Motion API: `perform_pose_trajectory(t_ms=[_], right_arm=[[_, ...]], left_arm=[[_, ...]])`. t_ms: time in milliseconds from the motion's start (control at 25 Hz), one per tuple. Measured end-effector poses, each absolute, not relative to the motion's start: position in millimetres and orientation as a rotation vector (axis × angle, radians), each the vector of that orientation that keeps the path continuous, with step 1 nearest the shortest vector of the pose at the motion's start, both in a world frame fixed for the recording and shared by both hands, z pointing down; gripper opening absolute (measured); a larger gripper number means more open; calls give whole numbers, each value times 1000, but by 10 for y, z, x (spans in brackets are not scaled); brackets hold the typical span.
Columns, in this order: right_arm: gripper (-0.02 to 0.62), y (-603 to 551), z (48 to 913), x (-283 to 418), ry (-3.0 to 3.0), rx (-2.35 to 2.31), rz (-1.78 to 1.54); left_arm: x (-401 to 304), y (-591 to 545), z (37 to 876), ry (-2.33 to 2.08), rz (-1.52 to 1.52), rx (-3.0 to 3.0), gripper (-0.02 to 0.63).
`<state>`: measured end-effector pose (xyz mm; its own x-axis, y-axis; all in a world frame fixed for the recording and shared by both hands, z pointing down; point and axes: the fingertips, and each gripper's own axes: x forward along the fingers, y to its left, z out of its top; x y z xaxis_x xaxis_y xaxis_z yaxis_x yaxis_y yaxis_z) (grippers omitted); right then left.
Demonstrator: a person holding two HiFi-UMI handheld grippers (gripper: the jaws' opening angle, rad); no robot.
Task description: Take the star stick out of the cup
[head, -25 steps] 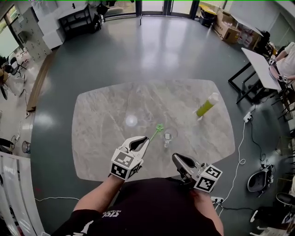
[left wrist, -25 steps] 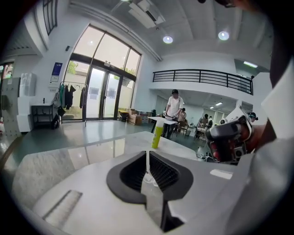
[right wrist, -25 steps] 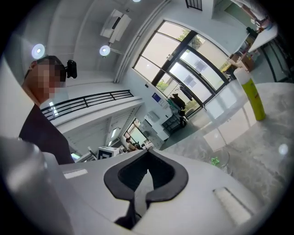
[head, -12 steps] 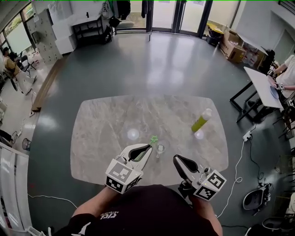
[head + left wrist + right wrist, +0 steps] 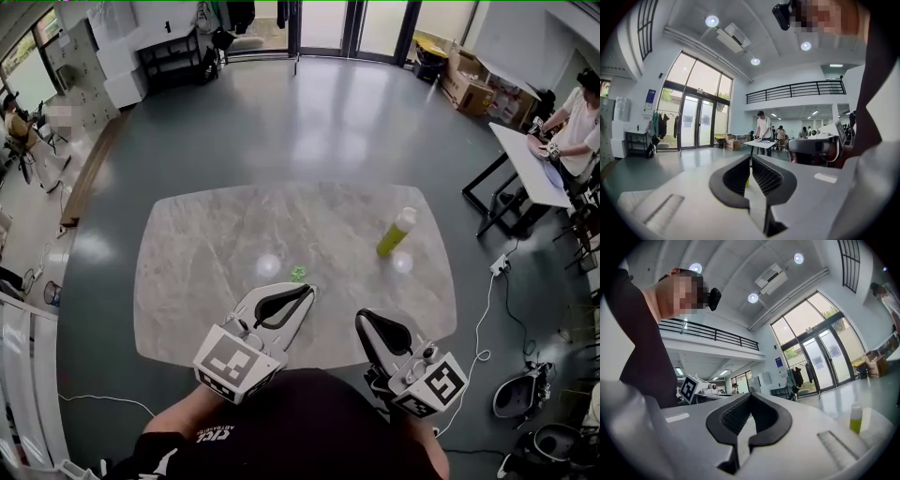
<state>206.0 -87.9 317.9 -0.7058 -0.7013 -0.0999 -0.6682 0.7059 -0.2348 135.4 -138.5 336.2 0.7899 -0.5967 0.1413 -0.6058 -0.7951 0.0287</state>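
Green star stick point(image 5: 298, 273) seemingly pinched in left claw point(image 5: 308, 292).

I see the table point(image 5: 187, 244) as grey veined stone, smooth, with a soft sheen; the floor point(image 5: 328, 112) is glossy. The left gripper point(image 5: 307, 291) and the right gripper point(image 5: 361, 321) have matt white plastic shells and black ribbed pads point(image 5: 765, 176). The star stick point(image 5: 298, 273) material I cannot tell.
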Motion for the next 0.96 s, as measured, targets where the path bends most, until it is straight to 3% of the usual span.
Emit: perform_pose_trajectory(t_ms=[960], right_arm=[[9,-947,3373,2109,2710,-1219,-328]], left_arm=[[1336,-1490,3612,-936,219,2862,14]])
